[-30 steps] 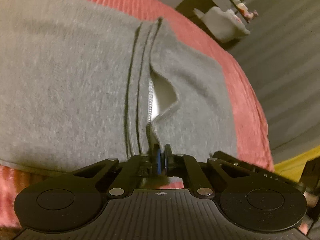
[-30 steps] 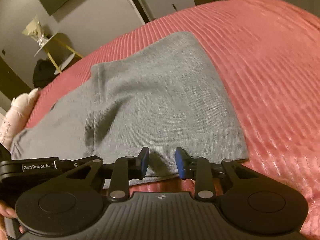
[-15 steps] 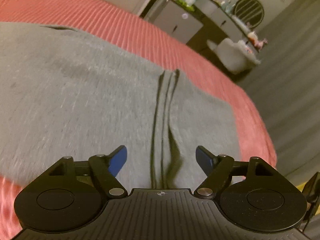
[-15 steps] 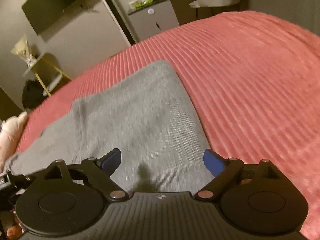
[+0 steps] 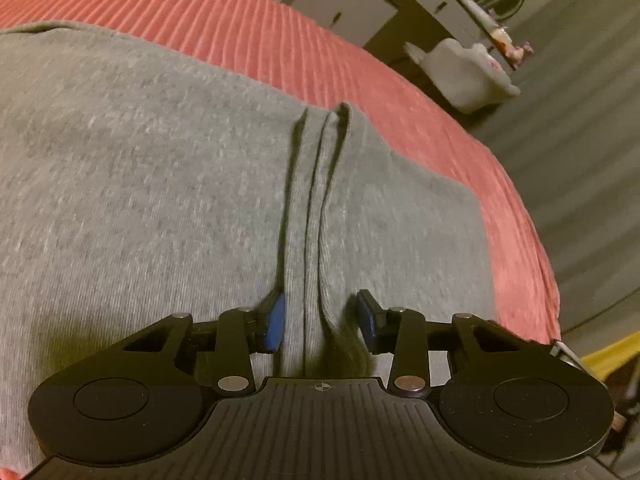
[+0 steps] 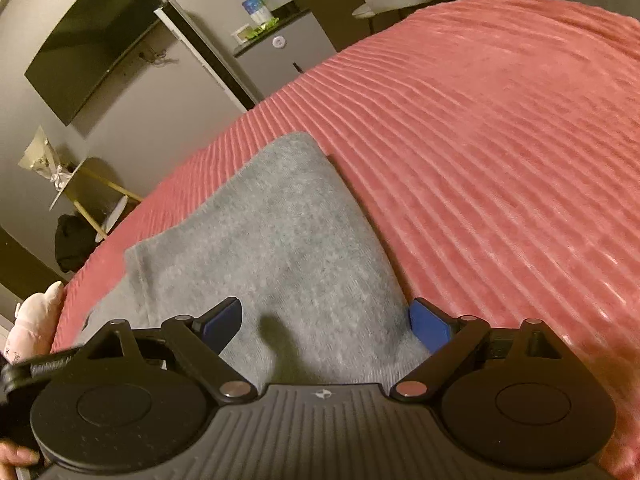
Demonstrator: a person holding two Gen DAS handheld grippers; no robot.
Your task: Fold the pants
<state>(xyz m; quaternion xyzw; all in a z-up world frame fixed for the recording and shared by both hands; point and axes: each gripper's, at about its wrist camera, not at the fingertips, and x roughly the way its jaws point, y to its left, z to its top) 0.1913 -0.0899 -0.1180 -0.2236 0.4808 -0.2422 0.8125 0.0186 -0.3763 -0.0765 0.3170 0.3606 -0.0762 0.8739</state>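
Note:
Grey folded pants [image 5: 140, 200] lie flat on a red ribbed bed cover [image 5: 280, 40]. Several dark fold lines [image 5: 308, 220] run up the cloth. My left gripper [image 5: 322, 320] sits low over the pants and straddles these folds. Its jaws are closing, with the raised cloth between them and the right pad still apart from it. In the right wrist view the pants [image 6: 280, 248] end at a straight edge beside the bare cover [image 6: 500, 140]. My right gripper [image 6: 326, 324] stands wide open over that end, its right fingertip [image 6: 430, 326] at the cloth's edge, gripping nothing.
The bed's edge drops to a grey floor [image 5: 580, 160] on the right of the left wrist view. Beyond the bed stand a grey cabinet [image 6: 280, 52], a white chair [image 5: 468, 76], a wall screen [image 6: 92, 64] and a small side table [image 6: 88, 184]. A pink plush [image 6: 36, 316] lies at the far left.
The left gripper let go of the pants' edge, opened wide, moved forward over the cloth and now narrows around the folds. The right gripper opened wide and shifted toward the pants' right edge.

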